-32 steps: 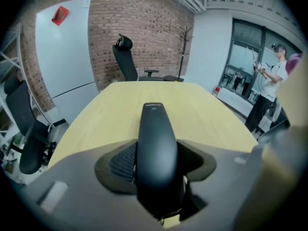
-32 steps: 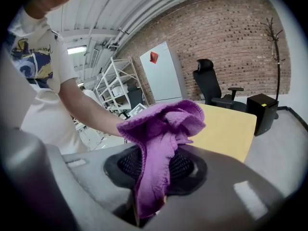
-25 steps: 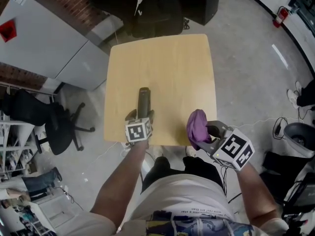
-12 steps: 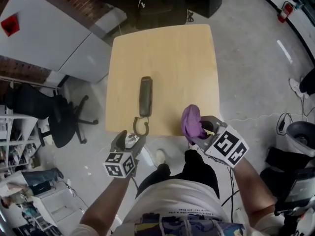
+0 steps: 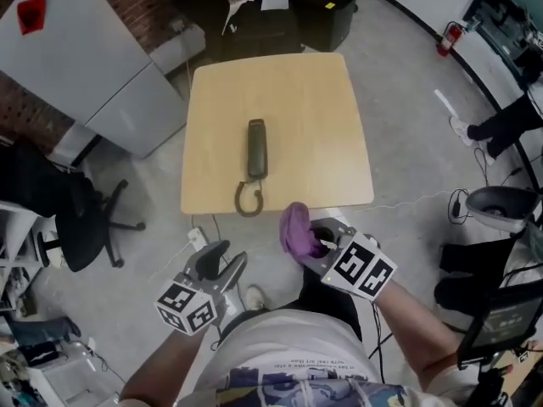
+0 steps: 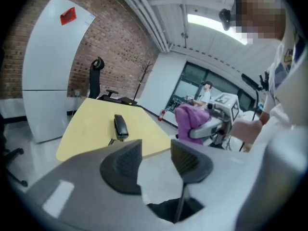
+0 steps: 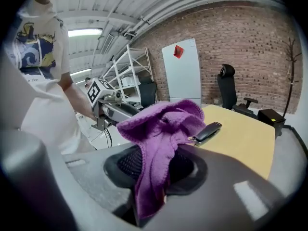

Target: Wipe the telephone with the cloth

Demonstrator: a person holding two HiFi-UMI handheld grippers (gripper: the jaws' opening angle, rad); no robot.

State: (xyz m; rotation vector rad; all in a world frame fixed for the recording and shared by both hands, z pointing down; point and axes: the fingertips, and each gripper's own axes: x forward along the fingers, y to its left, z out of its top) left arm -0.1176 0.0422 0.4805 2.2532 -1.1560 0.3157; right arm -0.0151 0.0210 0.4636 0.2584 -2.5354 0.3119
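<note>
Dark telephone handset awaits wiping.
Right gripper clamps purple cloth, ready to wipe; left gripper, empty, jaws parted, has just been closing.

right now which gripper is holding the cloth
The right gripper, shut on the purple cloth. The left gripper is empty: its jaws have just been closing but stand apart.

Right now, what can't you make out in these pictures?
- The phone buttons: head view, too small.
- The cord: right gripper view, hidden behind the cloth.
- The cloth's lower end: right gripper view, buried between the jaws of the right hand-held gripper.
- The table legs: head view, hidden under its top.
</note>
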